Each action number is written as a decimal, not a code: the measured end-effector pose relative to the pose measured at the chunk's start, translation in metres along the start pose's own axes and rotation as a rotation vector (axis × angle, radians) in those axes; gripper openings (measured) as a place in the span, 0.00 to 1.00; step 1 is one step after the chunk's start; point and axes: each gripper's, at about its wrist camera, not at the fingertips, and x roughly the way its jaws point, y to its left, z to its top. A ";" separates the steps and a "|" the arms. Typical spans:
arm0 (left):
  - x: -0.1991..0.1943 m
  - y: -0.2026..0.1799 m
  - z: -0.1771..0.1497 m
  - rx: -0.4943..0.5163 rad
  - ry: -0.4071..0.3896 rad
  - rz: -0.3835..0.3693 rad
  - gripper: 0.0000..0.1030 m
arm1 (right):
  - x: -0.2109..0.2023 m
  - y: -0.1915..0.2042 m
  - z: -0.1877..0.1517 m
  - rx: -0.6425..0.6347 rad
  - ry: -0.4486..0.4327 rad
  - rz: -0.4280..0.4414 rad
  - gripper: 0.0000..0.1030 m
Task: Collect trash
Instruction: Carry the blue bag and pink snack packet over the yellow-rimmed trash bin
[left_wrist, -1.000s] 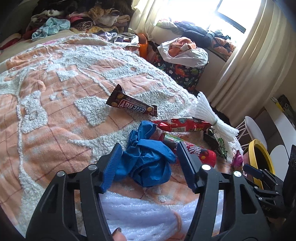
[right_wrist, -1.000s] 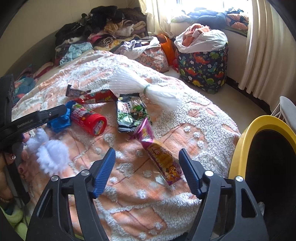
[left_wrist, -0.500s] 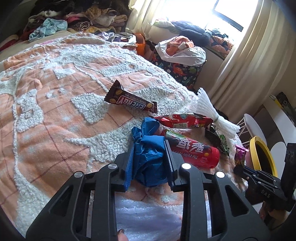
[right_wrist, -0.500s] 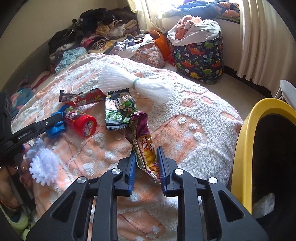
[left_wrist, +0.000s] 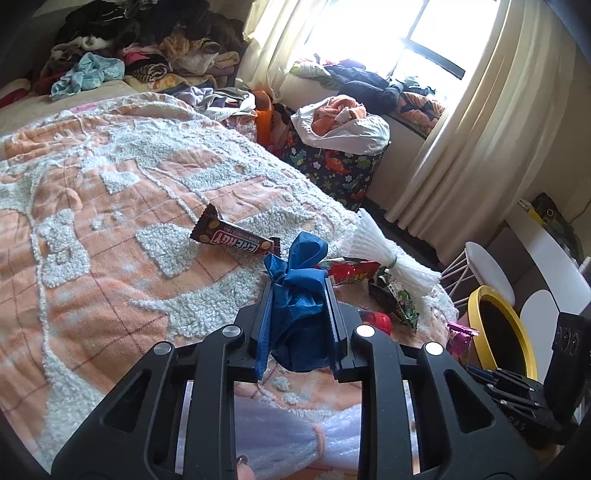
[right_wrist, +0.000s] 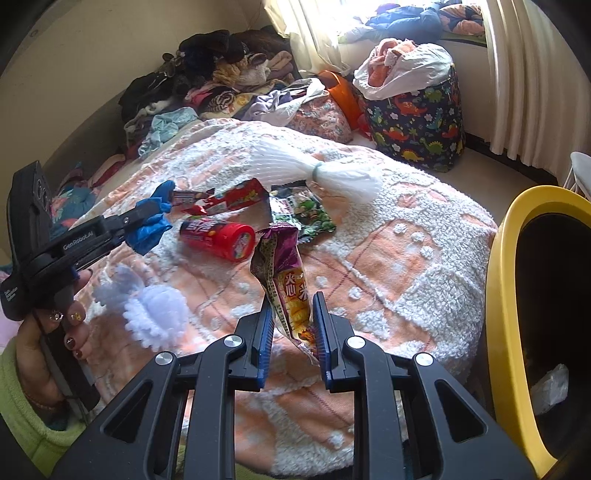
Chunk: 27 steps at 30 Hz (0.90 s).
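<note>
My left gripper is shut on a crumpled blue plastic bag and holds it above the bed; it also shows in the right wrist view. My right gripper is shut on a purple snack wrapper, lifted off the blanket. On the bed lie a brown energy bar, a red wrapper, a red candy tube, a green packet and a white foam net. A yellow-rimmed bin stands at the right.
The bed carries an orange and white tufted blanket. A pale fluffy foam piece lies near my left hand. Piled clothes lie at the far end. A dinosaur-print hamper stands by the curtains. A white stool stands beside the bin.
Both grippers went from open to shut on their items, then lifted them: the blue bag and the purple wrapper now hang above the blanket.
</note>
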 end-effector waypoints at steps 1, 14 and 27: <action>-0.002 -0.002 0.001 0.003 -0.005 -0.005 0.17 | -0.002 0.001 0.000 -0.002 -0.003 0.006 0.19; -0.014 -0.036 0.004 0.056 -0.021 -0.069 0.17 | -0.025 0.006 -0.001 -0.011 -0.037 0.031 0.19; -0.018 -0.077 -0.004 0.138 -0.006 -0.121 0.17 | -0.053 -0.009 0.003 0.020 -0.098 0.035 0.18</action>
